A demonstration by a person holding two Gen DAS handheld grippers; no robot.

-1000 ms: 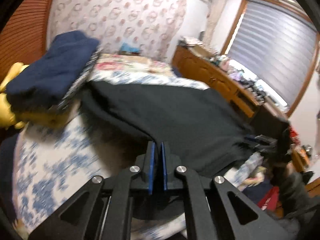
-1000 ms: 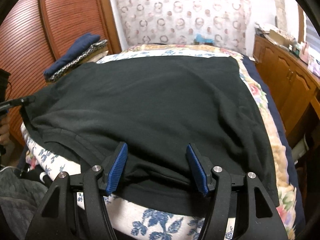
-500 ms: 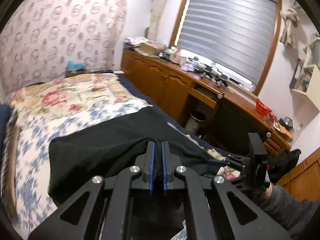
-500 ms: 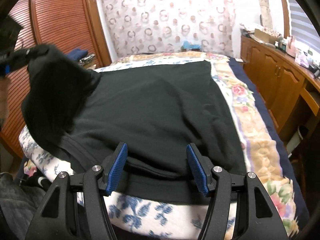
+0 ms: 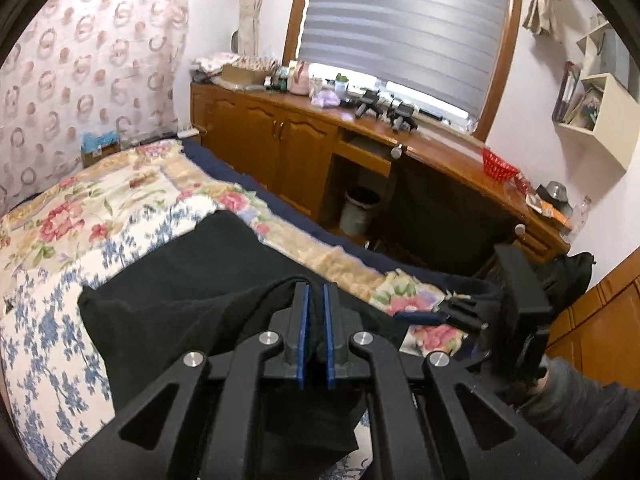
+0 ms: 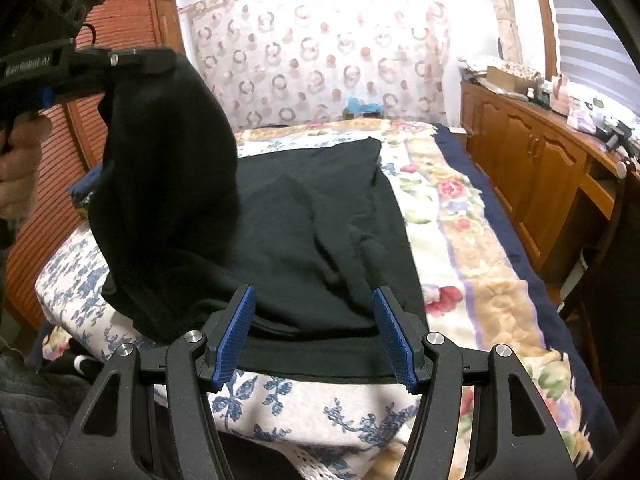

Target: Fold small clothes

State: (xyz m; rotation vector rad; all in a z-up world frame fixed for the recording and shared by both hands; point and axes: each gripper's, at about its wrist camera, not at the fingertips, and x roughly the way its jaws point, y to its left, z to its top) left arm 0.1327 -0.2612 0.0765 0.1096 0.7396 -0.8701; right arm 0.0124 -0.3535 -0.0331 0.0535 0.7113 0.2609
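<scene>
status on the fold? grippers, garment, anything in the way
Left gripper shut on black garment, its left side lifted. Right gripper open, at the near hem. Rest lies flat on floral bedspread. No obstruction seen.

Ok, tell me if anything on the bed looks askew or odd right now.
Only the black garment: its left side is lifted off the floral bedspread by the shut left gripper, and wrinkles bunch near the open right gripper. That fits a fold under way. Nothing looks spilled or damaged.
</scene>
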